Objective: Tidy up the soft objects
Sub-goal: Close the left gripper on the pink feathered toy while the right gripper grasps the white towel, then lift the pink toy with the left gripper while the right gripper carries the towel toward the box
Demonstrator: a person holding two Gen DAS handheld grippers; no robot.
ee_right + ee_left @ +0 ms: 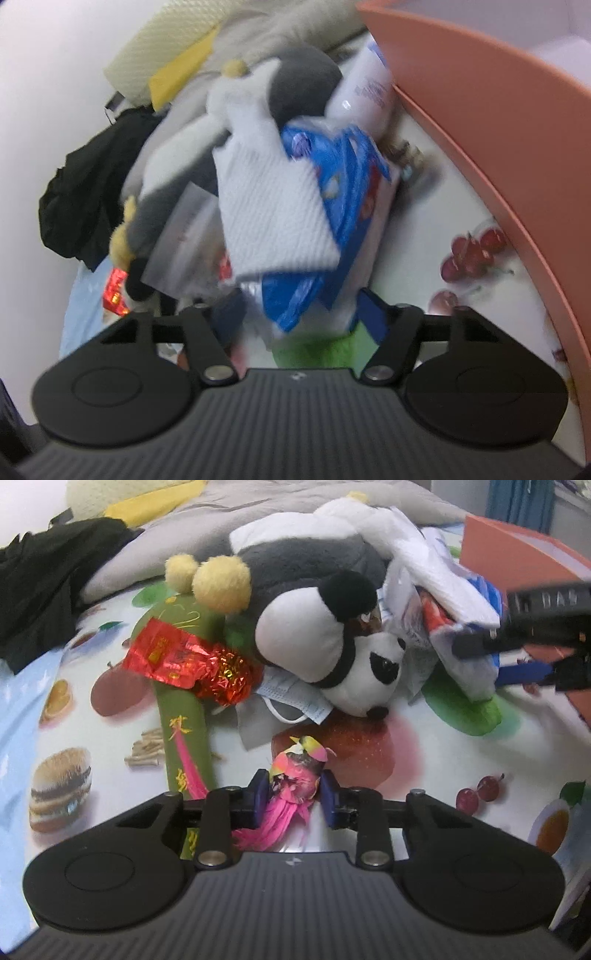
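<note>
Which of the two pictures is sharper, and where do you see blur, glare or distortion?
Left wrist view: mostly sharp, the panda plush is crisp; only the right gripper at the edge is smeared, and the red foil wrapper glints. Right wrist view: blurred throughout, the blue and white tissue pack looks soft. Both views: fisheye bending, as on the orange box rim.

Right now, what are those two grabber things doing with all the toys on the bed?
A person is tidying soft things with a grabber in each hand. The left gripper has a little pink feather bird between its fingers, about to pinch it. The right gripper is around a blue-and-white tissue pack. A plush panda lies in the pile, beside an orange box.
</note>
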